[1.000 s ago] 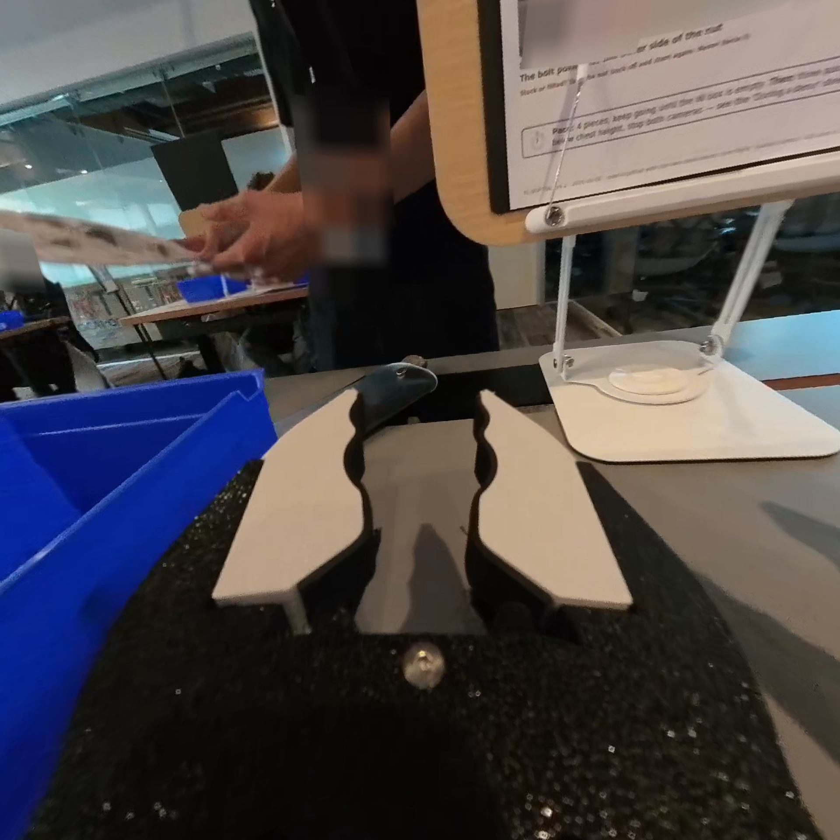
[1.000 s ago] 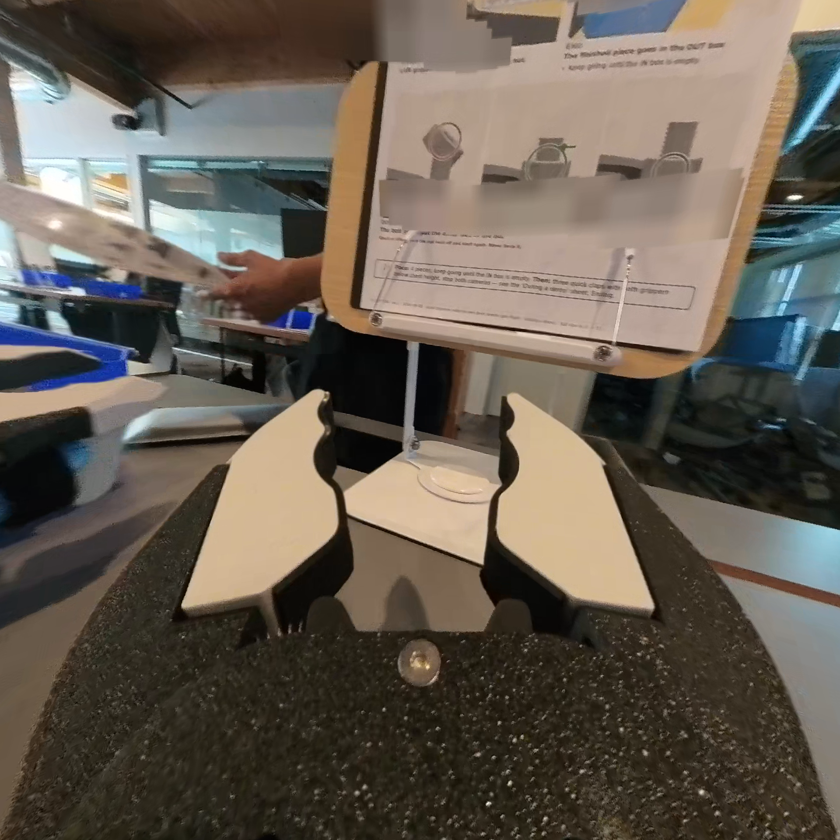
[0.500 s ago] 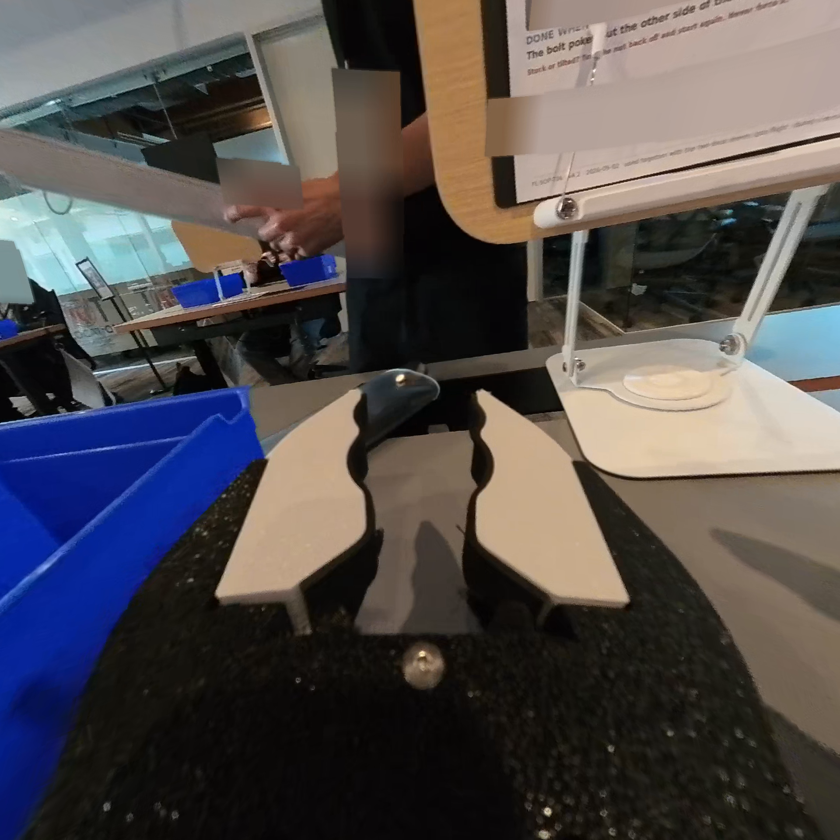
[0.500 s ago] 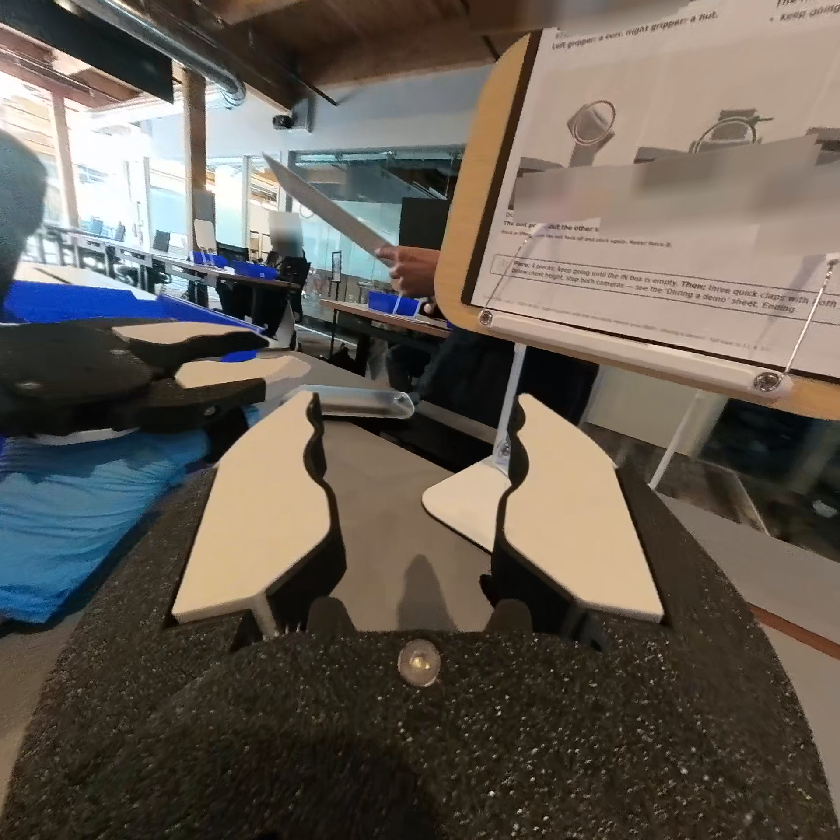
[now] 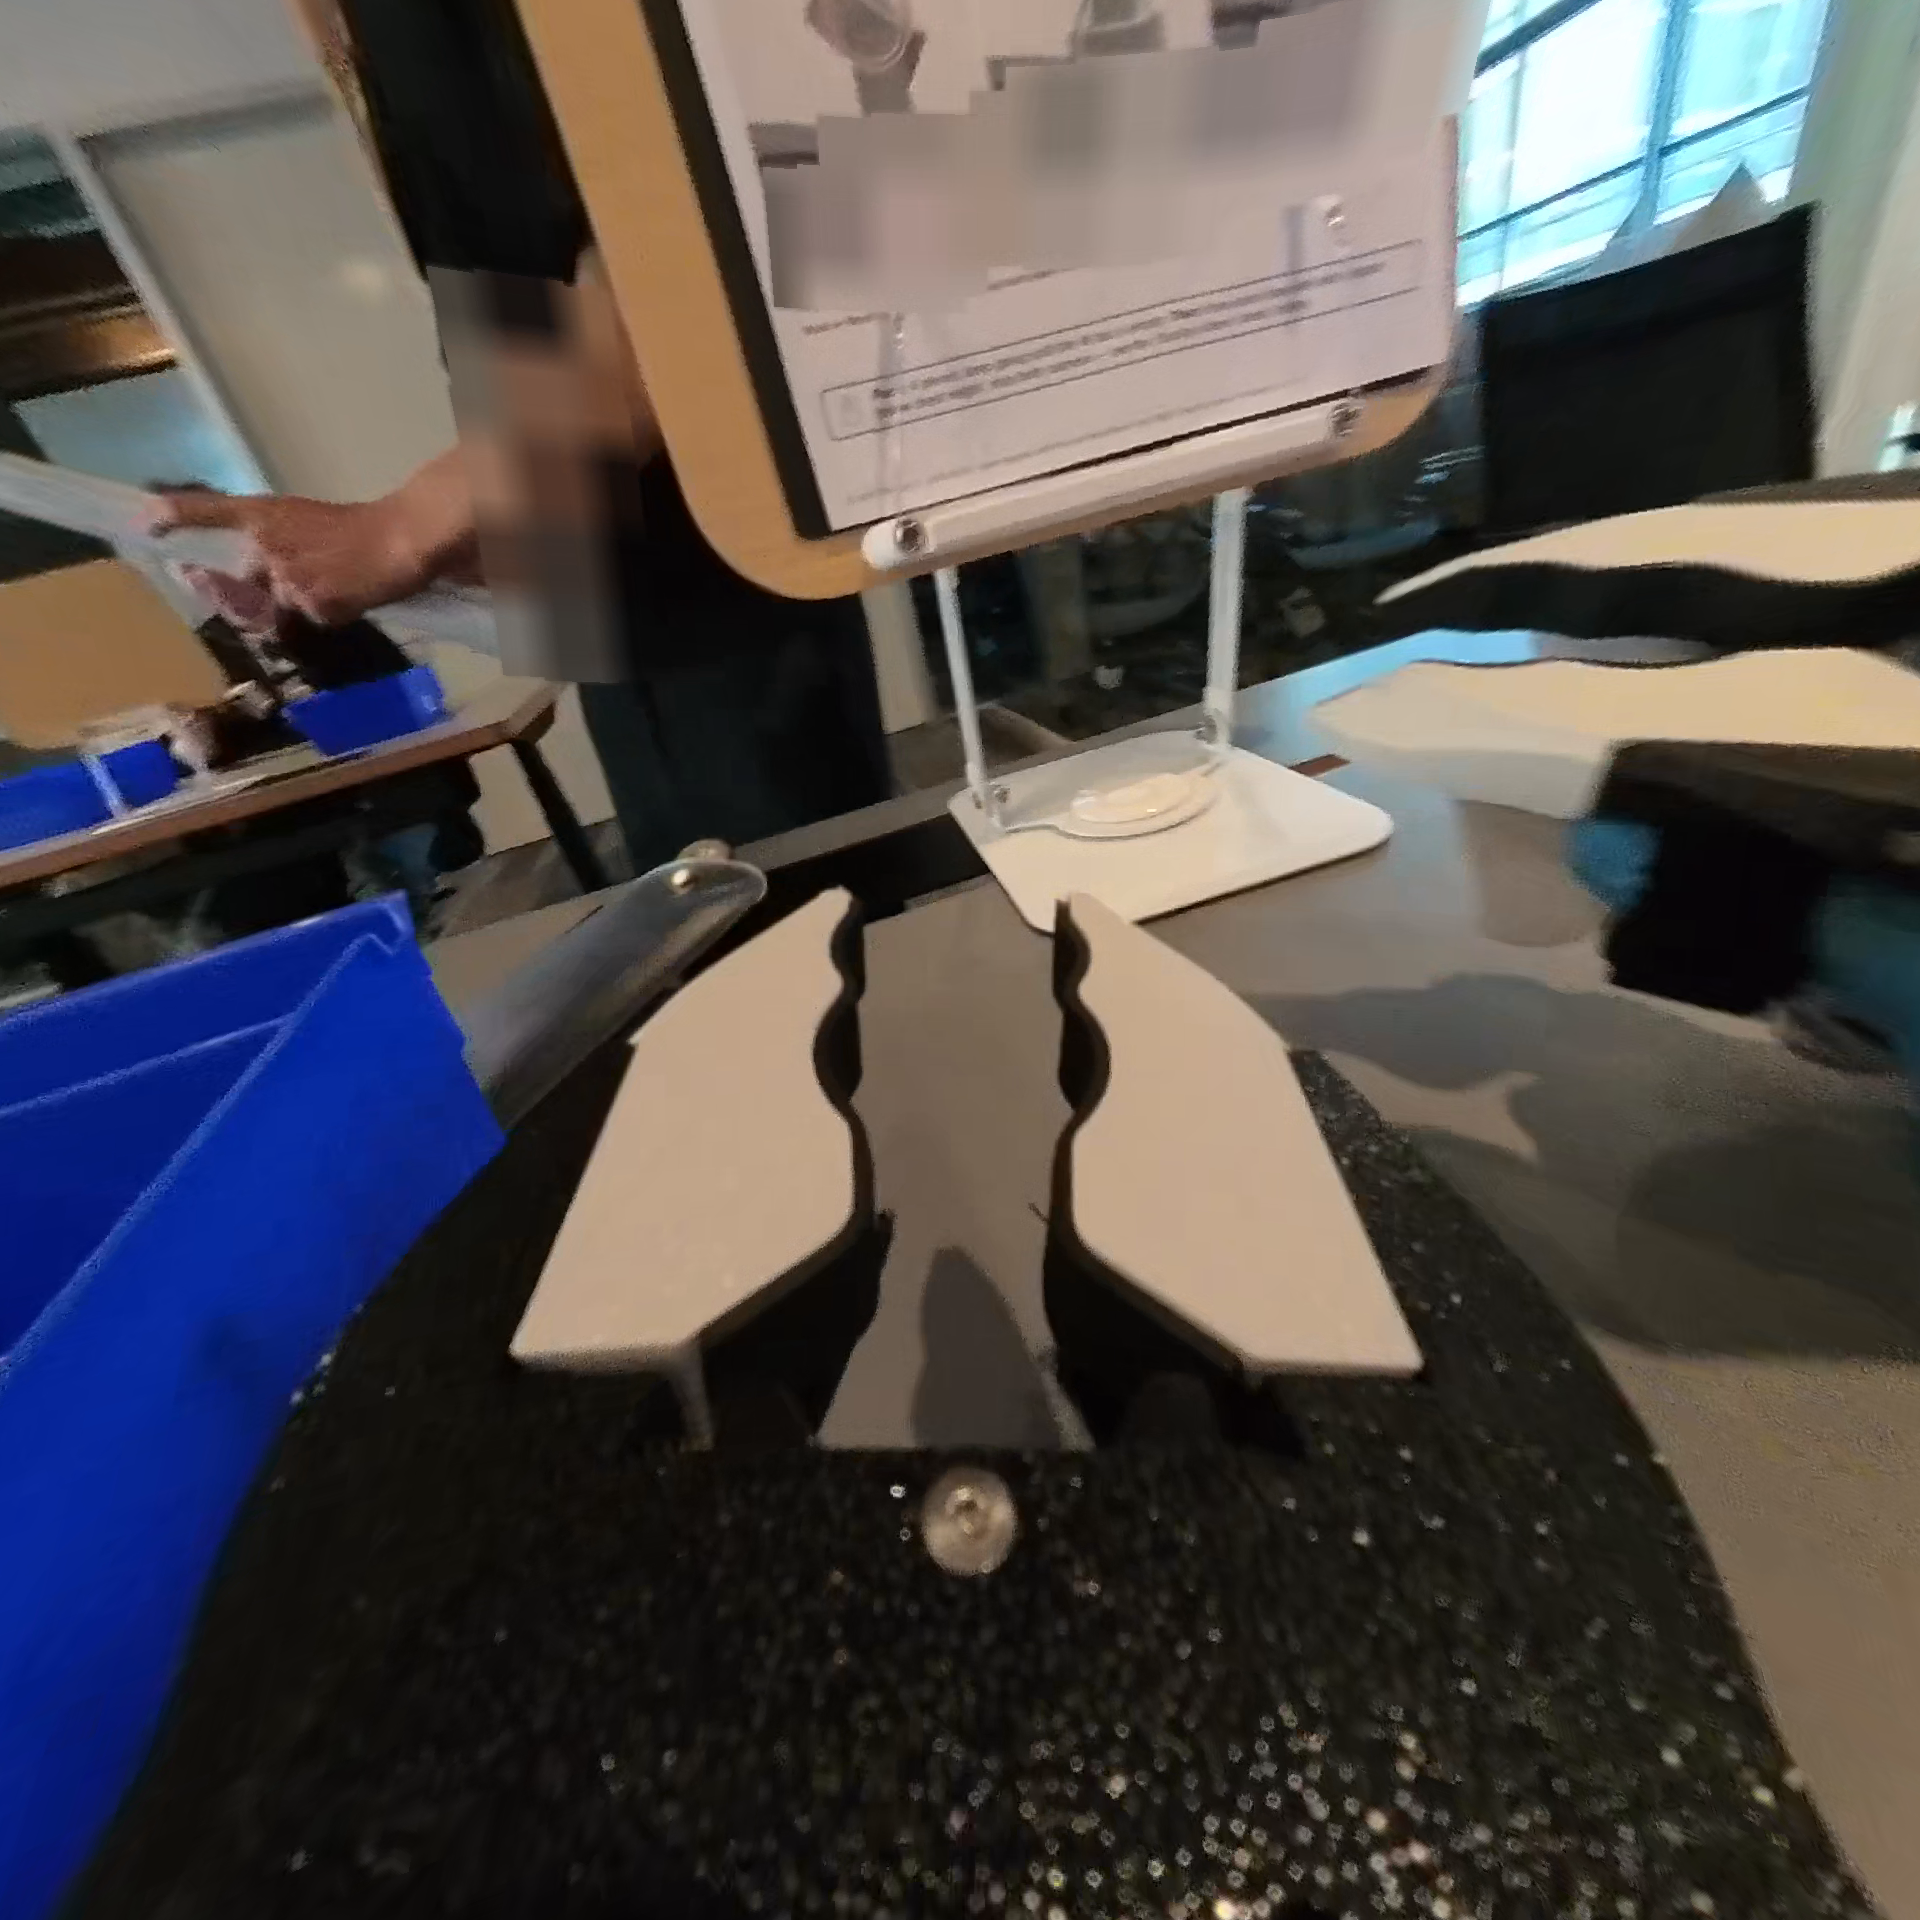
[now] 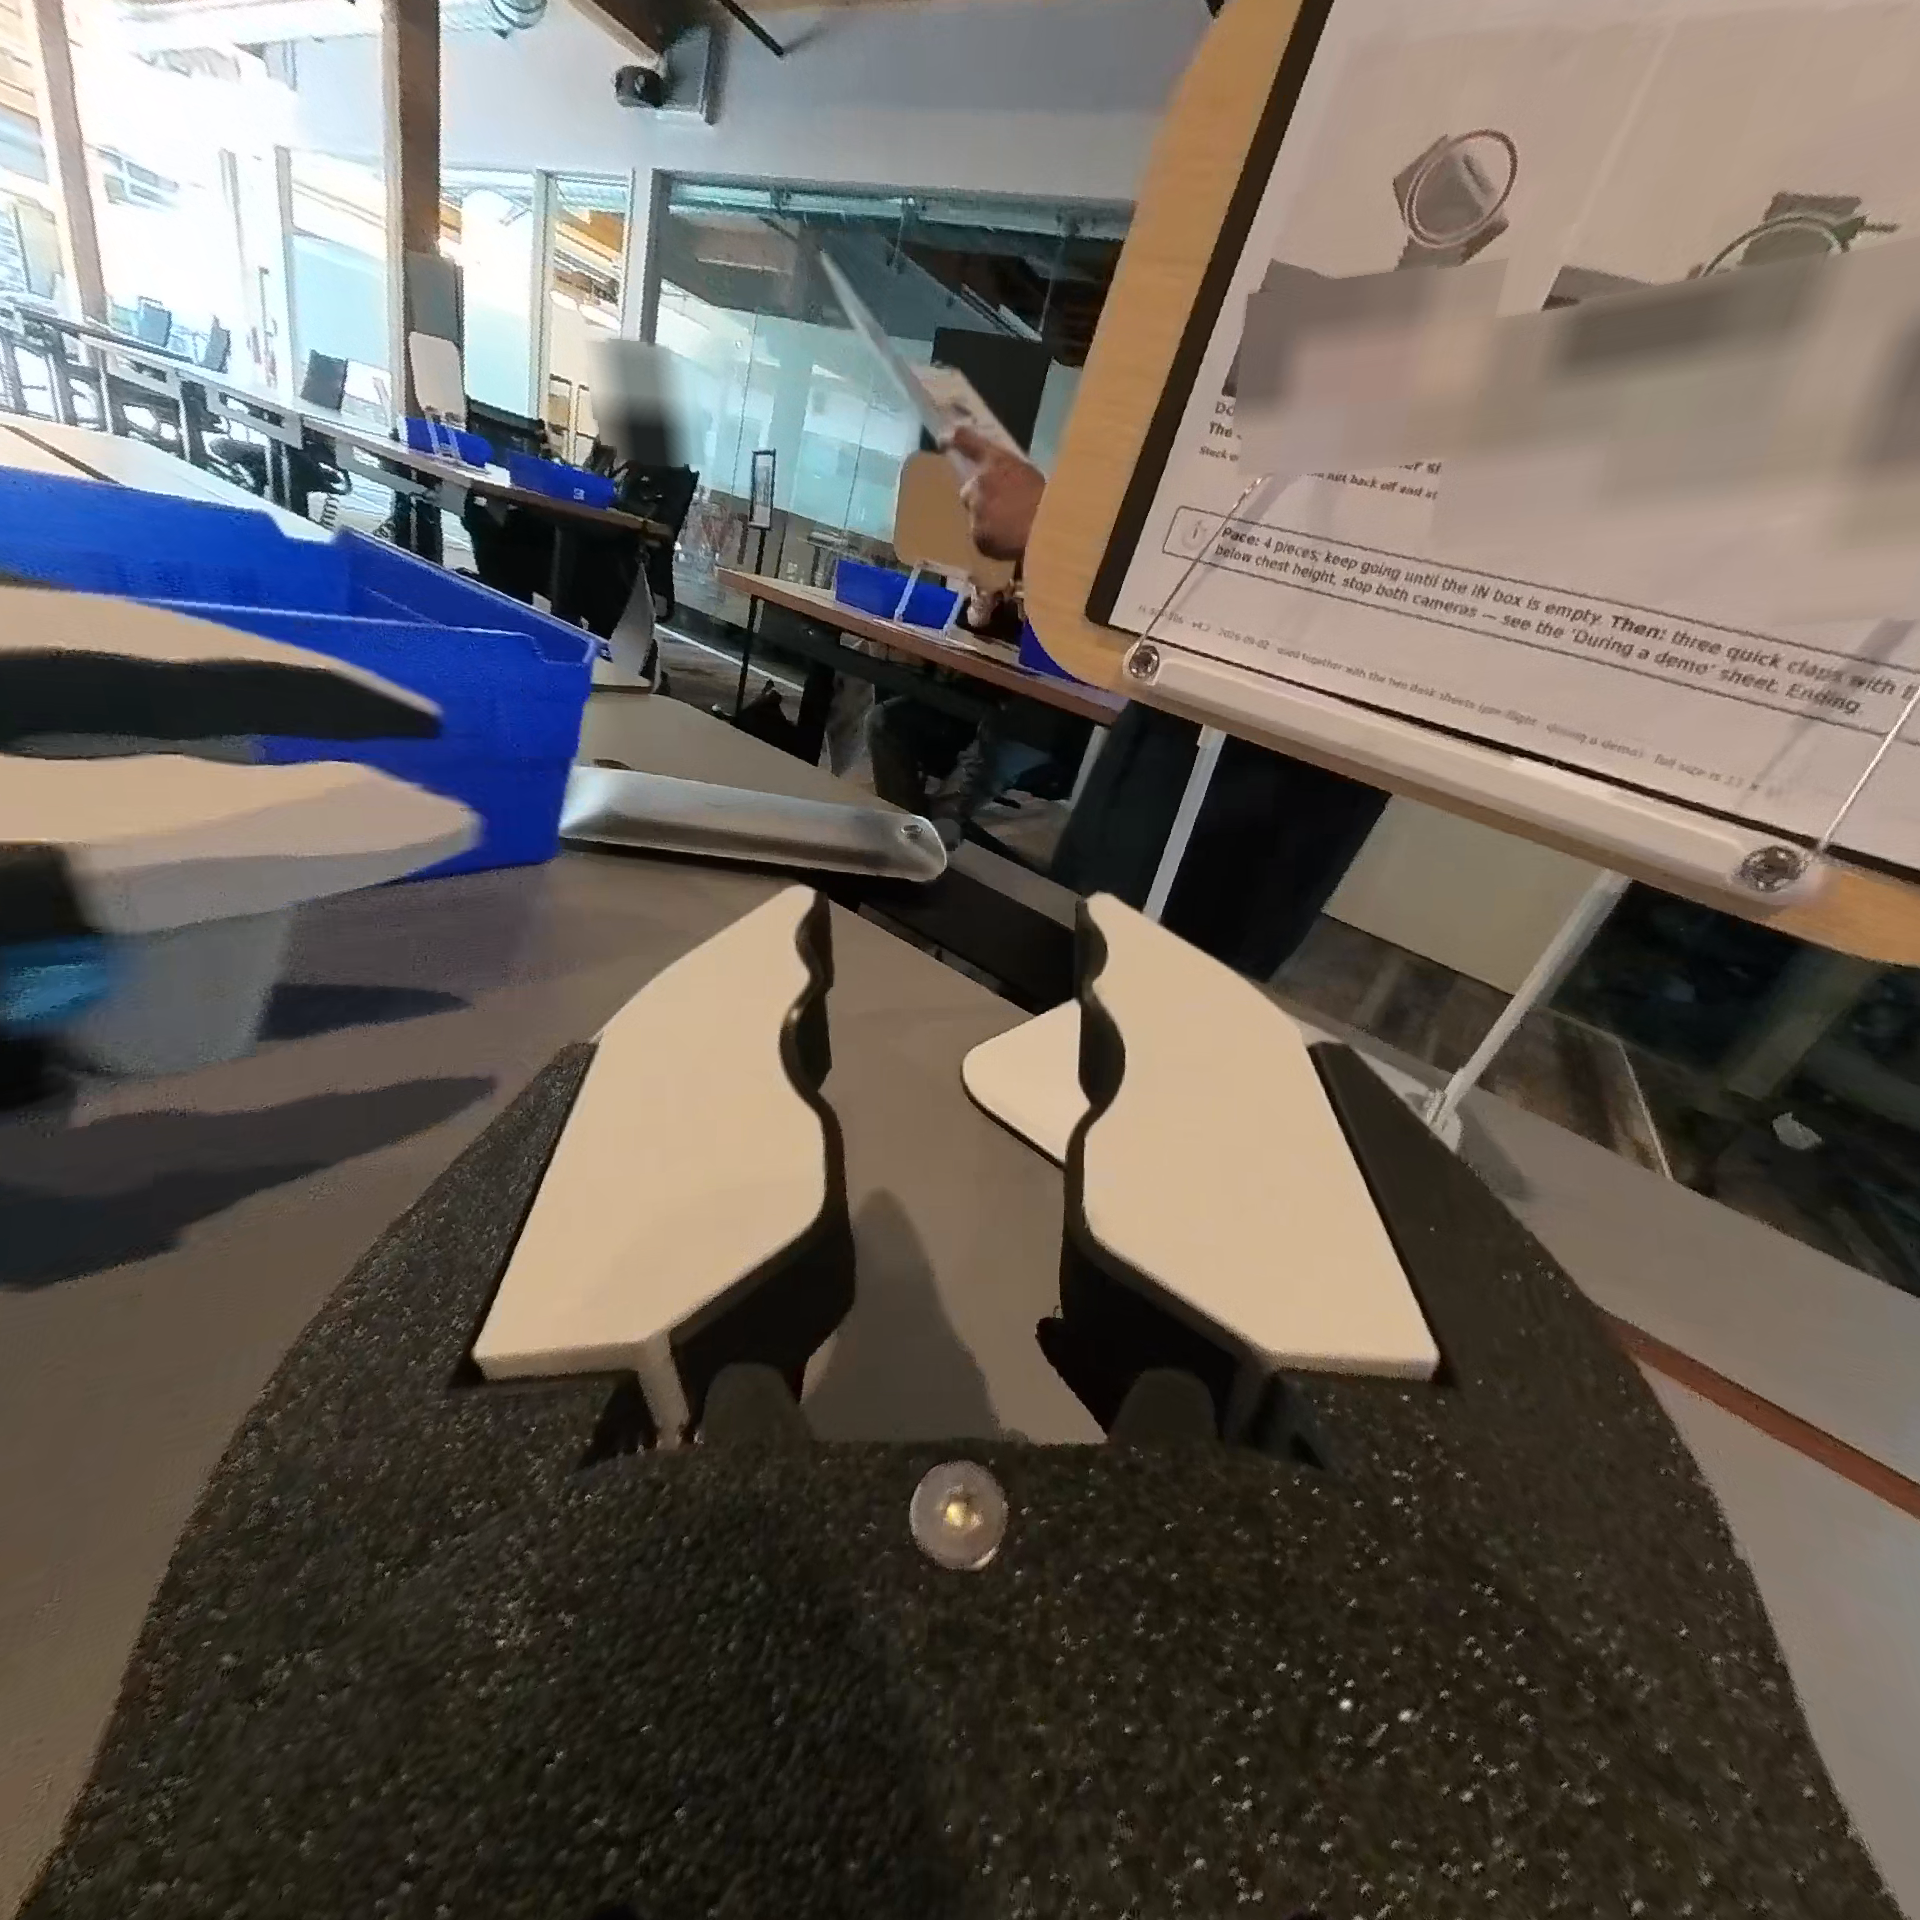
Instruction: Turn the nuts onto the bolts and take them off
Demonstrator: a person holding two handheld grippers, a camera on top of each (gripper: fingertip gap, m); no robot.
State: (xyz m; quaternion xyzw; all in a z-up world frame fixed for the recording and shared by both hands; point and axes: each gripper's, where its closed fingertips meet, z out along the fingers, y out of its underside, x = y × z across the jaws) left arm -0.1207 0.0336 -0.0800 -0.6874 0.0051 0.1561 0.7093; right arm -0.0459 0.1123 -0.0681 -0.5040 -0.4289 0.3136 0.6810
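The left gripper (image 5: 956,935), with flat white plates on black wavy-edged fingers set in a black foam body, is spread apart with nothing between its fingers, only the bare grey bench (image 5: 1558,1195) beneath. The right gripper (image 6: 945,940), built the same, is likewise spread and empty. Each shows blurred at the edge of the other's view, turned on its side with its fingers pointing toward the middle.

Just to the left of the left gripper stands a deep blue plastic bin (image 5: 208,1091) with an inner divider; what lies inside it cannot be seen. A flat silver metal bar (image 5: 623,956) with a screw near its rounded end lies on the bench between the bin and the gripper. No nuts or bolts can be made out in either view.

Farther off, on the far side of the bench, a white metal stand (image 5: 1174,831) with thin legs carries a rounded wooden board (image 6: 1164,364) holding a printed white instruction sheet (image 6: 1558,468). Behind the board a person in dark clothing (image 5: 727,675) holds a long pale sheet (image 6: 894,353) in one hand. More benches with small blue bins sit in the room behind, by glass partitions.
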